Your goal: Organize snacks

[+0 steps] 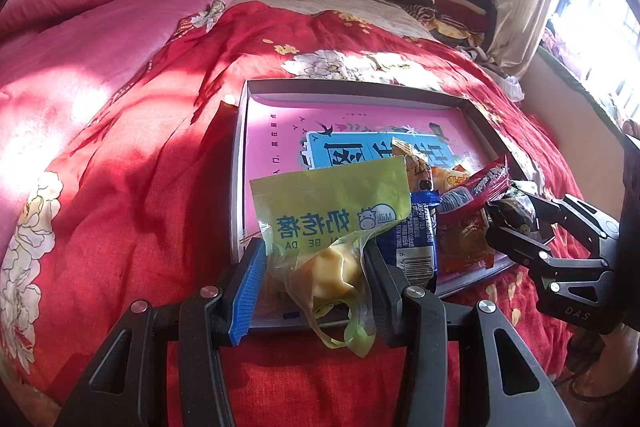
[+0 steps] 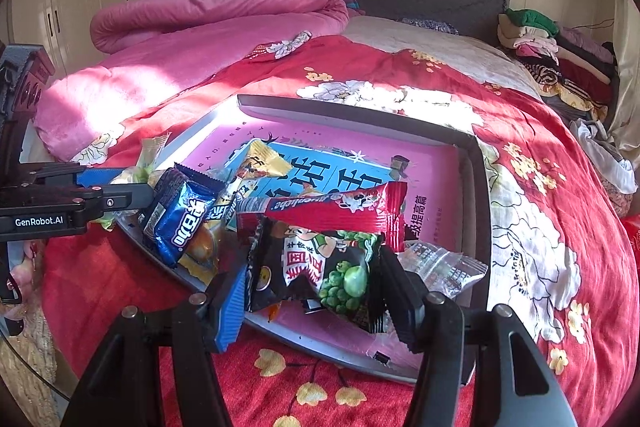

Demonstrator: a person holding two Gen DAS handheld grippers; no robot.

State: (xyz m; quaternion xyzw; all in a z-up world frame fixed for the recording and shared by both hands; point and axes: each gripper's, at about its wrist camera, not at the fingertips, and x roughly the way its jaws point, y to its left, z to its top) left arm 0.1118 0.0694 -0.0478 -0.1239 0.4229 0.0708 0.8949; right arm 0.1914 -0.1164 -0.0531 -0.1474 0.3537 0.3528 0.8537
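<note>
Left gripper [image 1: 316, 267] is part-closed on a yellow-green crinkly plastic packet [image 1: 328, 203] with a soft pale-yellow cake inside; both pads are pressed against its transparent lower end. Right gripper [image 2: 312, 291] has a black glossy foil packet printed with green peas [image 2: 320, 267] between its jaws. Whether the pads still press on that packet cannot be told.

Both packets are held just over the near edge of a shallow grey-rimmed rectangular box lid with a pink and blue printed floor [image 2: 476, 187].

Already inside the lid, just beyond the jaws:
- a blue shiny foil biscuit packet [image 2: 180, 215]
- a long red foil stick packet [image 2: 336, 207]
- a small yellow crimped-edge sachet [image 2: 260, 157]
- a clear cellophane sachet [image 2: 444, 267], beside the right jaw

Judged progress: mostly gathered, loosely piled at the near end; the far half of the lid is bare. Left to do: the two held packets set down. No loose snacks are seen on the red floral cotton bedspread [image 1: 132, 167] around the lid.
</note>
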